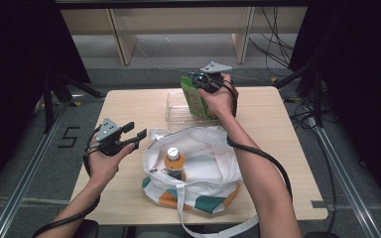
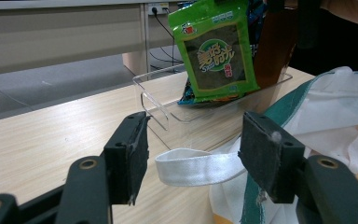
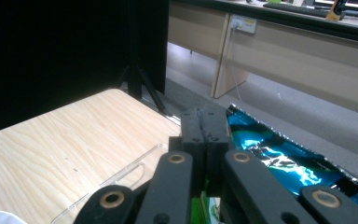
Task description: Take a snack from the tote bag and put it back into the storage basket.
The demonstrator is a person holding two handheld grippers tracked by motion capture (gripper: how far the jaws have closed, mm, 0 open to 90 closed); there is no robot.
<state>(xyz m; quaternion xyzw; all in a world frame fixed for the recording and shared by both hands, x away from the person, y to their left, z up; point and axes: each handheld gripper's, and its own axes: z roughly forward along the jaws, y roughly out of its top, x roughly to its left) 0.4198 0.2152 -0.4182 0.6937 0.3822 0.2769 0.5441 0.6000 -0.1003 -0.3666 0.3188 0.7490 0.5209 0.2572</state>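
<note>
Wooden surface (image 1: pixel 278 148) first: the green snack packet (image 1: pixel 194 99) hangs over the clear tray (image 1: pixel 174 111) at the far side, pinched by its top edge in the right hand-held gripper (image 1: pixel 209 81), jaws clamped, likely so it can travel to the white tote bag (image 1: pixel 213 163) (a bottle (image 1: pixel 173 161) already stands inside). The left hand-held gripper (image 1: pixel 133 135) waits spread wide beside the bag, grasping nothing

You get even overhead light on the surface (image 1: pixel 129 104), dark curtains at the sides, soft shadows; the close-up views are slightly soft near the bottom.
</note>
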